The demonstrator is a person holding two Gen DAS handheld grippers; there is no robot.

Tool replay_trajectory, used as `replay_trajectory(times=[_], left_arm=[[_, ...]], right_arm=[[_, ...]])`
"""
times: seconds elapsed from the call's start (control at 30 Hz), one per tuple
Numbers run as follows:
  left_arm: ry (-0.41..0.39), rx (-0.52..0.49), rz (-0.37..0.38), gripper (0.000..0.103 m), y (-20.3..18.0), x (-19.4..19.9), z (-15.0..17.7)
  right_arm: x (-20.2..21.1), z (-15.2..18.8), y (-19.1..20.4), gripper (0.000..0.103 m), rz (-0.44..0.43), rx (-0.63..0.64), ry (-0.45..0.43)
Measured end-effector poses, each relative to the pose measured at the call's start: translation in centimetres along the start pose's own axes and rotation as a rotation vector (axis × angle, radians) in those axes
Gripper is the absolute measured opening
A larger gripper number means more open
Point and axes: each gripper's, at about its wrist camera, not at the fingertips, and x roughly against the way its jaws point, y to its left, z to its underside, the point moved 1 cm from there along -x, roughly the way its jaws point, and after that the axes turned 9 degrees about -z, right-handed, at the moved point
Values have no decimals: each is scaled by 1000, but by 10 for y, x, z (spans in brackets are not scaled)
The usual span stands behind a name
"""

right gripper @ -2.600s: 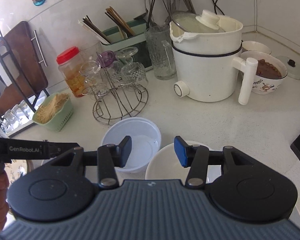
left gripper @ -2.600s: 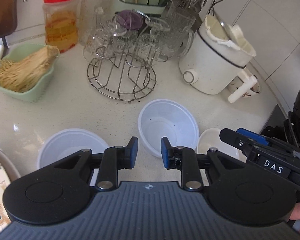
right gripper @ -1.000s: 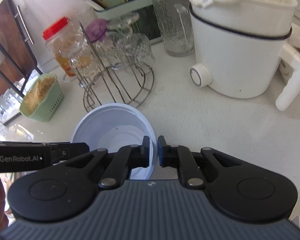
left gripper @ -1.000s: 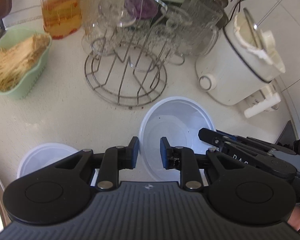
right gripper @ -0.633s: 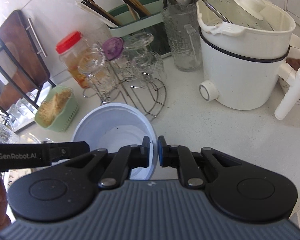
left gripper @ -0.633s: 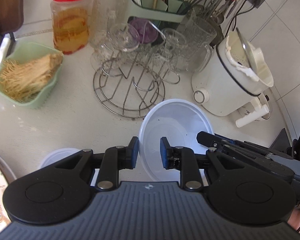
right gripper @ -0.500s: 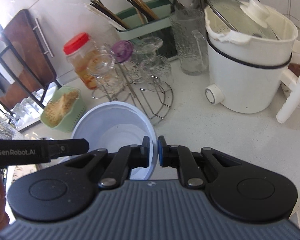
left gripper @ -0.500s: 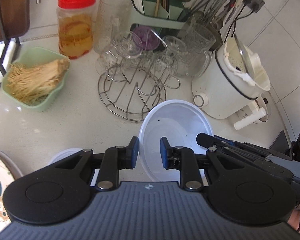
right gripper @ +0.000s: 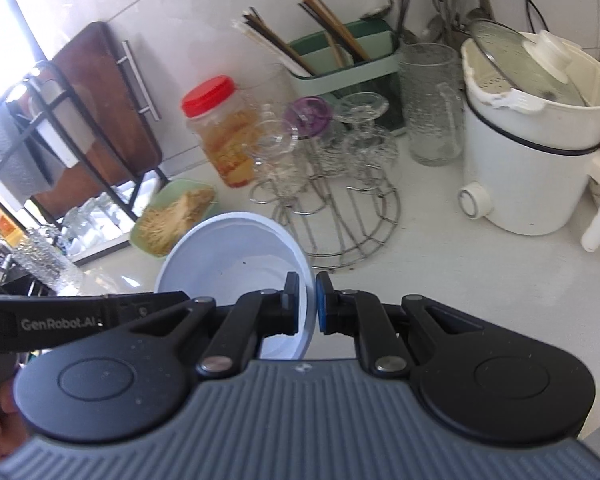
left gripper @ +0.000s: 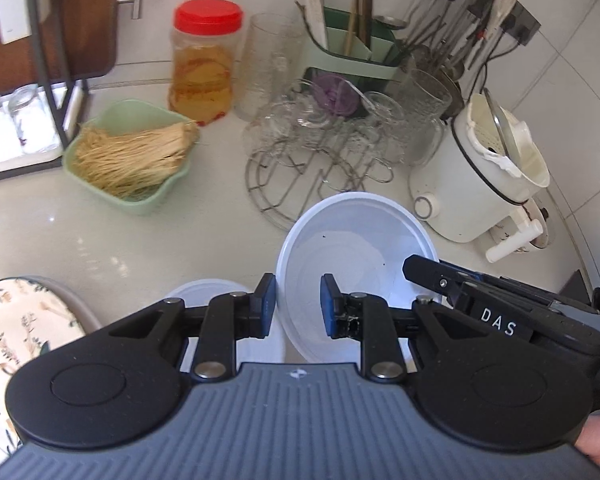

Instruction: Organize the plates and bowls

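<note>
White plastic bowl (left gripper: 356, 248) hangs tilted and clear of the table (left gripper: 100, 240), carried by its rim. The right gripper (right gripper: 308, 304) has its fingers (right gripper: 290, 300) clenched on the near rim, one pad inside the wall and one outside, almost no gap between them. The left gripper (left gripper: 296, 306) straddles the opposite side of the rim. Its fingers (left gripper: 265, 300) stand a little apart, with daylight between the inner pad and the wall, so it looks like a loose guard, not a pinch.

Just below and to the left sits a second white bowl (left gripper: 204, 290), with a floral plate (left gripper: 16, 320) at the edge of view. The likely step is nesting the carried bowl into that one. To do it well, level the bowl first, since a one-sided rim grip lets thin plastic flex and swing. Then centre it over the lower bowl and lower it straight. Release only once it is seated.

Beyond stand the wire glass rack (left gripper: 284, 188) and the white electric cooker (left gripper: 472, 184); keep the carry away from the glasses.
</note>
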Motion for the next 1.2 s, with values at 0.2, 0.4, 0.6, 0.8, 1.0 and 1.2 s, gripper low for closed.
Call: replay_trajectory(times=[0.2,0.4,0.6,0.8,1.0,1.2], left_arm=[[-10,58,-28,27,27,1,14],[-1,109,-55,27,51,-10,24],[41,140,-108,27,62,-28,30],[75,204,-133,27,75,-37,33],[83,220,-162,27,81,-38,33],[83,237,-171,27,85,-37,35]], right_arm=[[-15,8,15,12,-48,26,32],[-37,17,24,12,-67,63,87],[-60,26,27,12,-72,88,164],[-75,28,32,12,-93,115,213],[-83,26,38,14,-112,130,228],[-86,25,42,14,-128,138,230]])
